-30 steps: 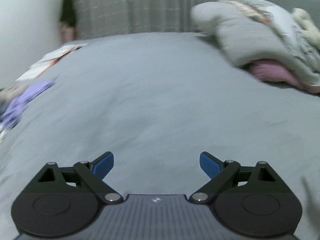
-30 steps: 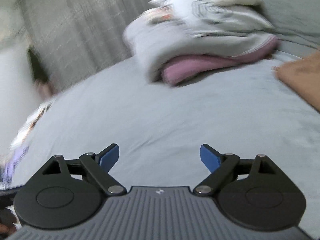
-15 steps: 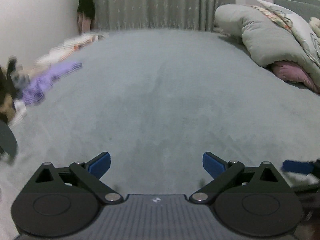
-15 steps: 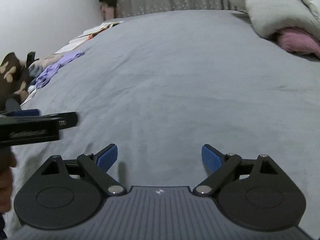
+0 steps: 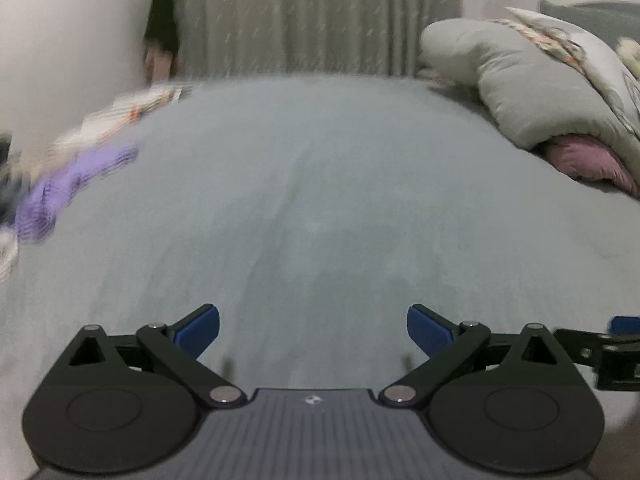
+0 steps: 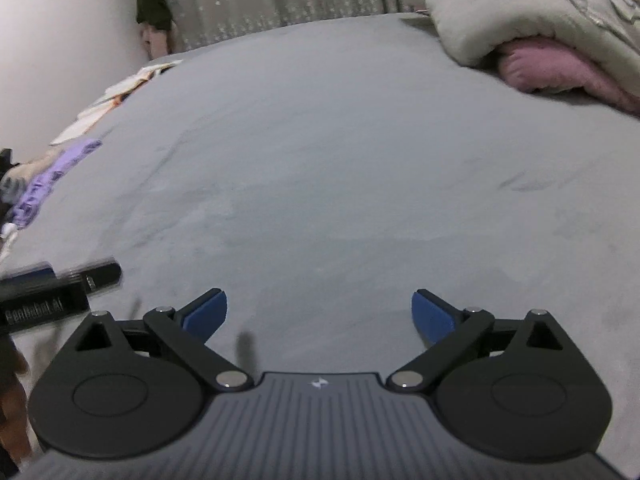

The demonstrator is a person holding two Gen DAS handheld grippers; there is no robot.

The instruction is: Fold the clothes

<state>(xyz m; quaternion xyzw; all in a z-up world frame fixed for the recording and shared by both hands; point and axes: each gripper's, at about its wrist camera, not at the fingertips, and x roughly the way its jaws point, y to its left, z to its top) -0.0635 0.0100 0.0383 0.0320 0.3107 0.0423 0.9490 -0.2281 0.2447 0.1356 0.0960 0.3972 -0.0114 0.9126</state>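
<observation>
A: Where are both grippers rn?
B: Left gripper [image 5: 313, 330] hangs low over the grey bed [image 5: 320, 200], jaws spread wide, nothing btwn them. Right gripper [image 6: 319, 316] likewise, jaws wide apart & empty. They sit side by side; each shows at the edge of the other's view.
A: And the clothes?
B: At the bed's left edge, well apart from both: a purple garment [image 6: 44, 184] w/ light printed pieces [image 6: 116, 94] beyond it. Blurry in the left view, can't tell what kind of clothes.
A: Anything else?
B: Rolled grey duvet [image 6: 500, 8] far right w/ a pink pillow [image 6: 560, 70] tucked under it, grey curtain [image 5: 320, 16] behind the bed
</observation>
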